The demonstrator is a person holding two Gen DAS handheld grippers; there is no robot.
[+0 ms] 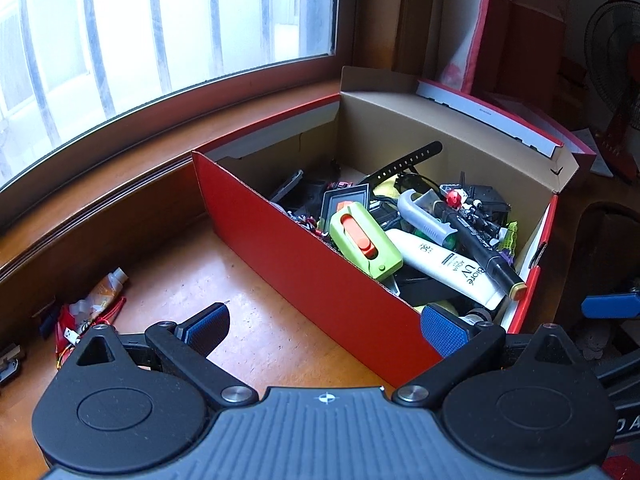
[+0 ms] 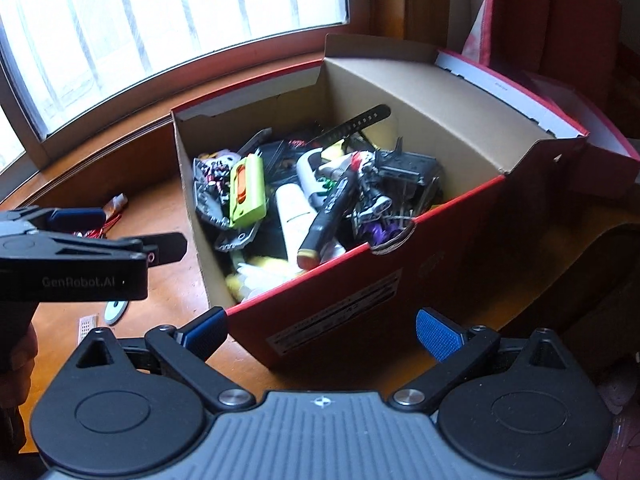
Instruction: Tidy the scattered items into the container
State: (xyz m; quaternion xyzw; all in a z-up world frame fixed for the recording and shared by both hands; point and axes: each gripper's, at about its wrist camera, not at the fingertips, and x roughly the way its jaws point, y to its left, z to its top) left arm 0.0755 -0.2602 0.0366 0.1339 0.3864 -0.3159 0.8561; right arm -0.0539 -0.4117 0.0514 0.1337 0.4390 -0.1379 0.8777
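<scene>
White "Bioré UV AQUA" tube [image 1: 448, 266]

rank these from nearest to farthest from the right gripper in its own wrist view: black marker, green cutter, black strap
From the right gripper:
1. black marker, near the box's front wall, cap end closest
2. green cutter, mid-box, to the left
3. black strap, sticking up toward the back wall

a wide window [image 1: 160, 20] with vertical bars outside lets in bright daylight above a brown wooden sill [image 1: 120, 168]. below it lies an orange-brown wooden tabletop [image 1: 256, 280]. a red curtain [image 1: 520, 28] and a standing fan [image 1: 616, 52] fill the right side.
</scene>
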